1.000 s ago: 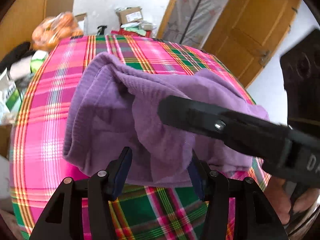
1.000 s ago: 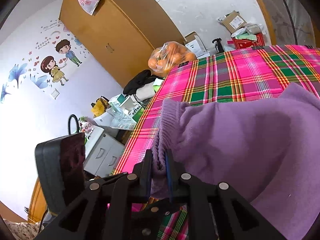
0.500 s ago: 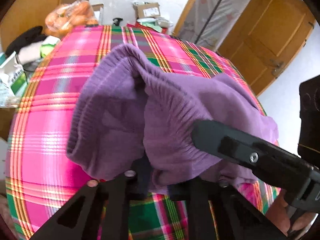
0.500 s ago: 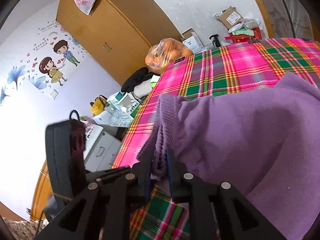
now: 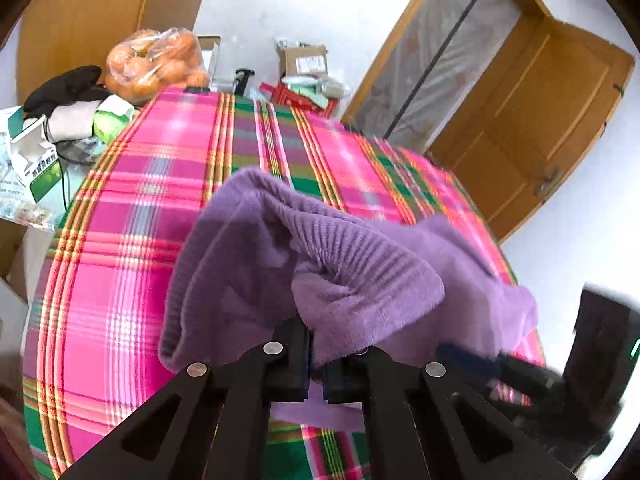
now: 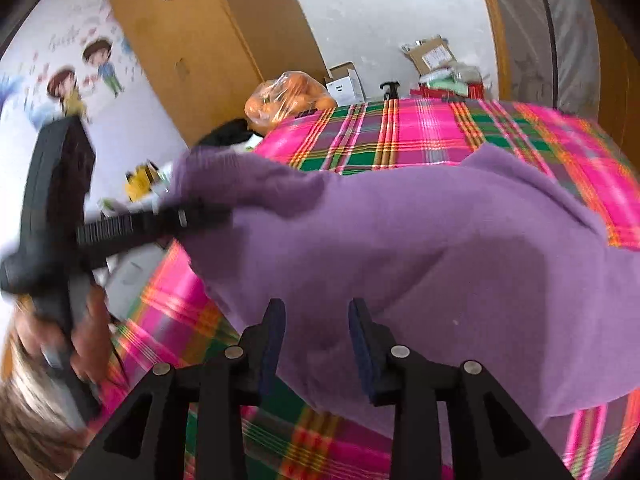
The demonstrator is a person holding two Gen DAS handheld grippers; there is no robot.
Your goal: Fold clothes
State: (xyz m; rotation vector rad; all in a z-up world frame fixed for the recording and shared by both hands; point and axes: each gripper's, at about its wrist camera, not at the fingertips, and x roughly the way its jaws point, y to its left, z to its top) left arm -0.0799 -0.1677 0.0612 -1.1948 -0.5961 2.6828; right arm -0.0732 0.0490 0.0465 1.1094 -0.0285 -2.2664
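Left wrist view is showing the left gripper (image 5: 315,364) clenching its fingers on a bunched fold of the soft purple knitted sweater (image 5: 360,280), which is lying heaped on the desk under a pink-and-green plaid cloth (image 5: 132,240). The sweater's ribbed hem is arching up just beyond the grip, and its bulk is trailing away toward the wooden door side of the cloth.

From the right wrist view, the right gripper (image 6: 316,344) is opening its fingers — nothing is being pinched between them, though the purple knit is lying directly ahead, just past the tips and spreading across the plaid cloth. The sweater's long axis is running crosswise to these fingers, from the left gripper's end out toward the far edge. The left hand is therefore the one already holding fabric — the right is probably needing a fresh hold before any fold.
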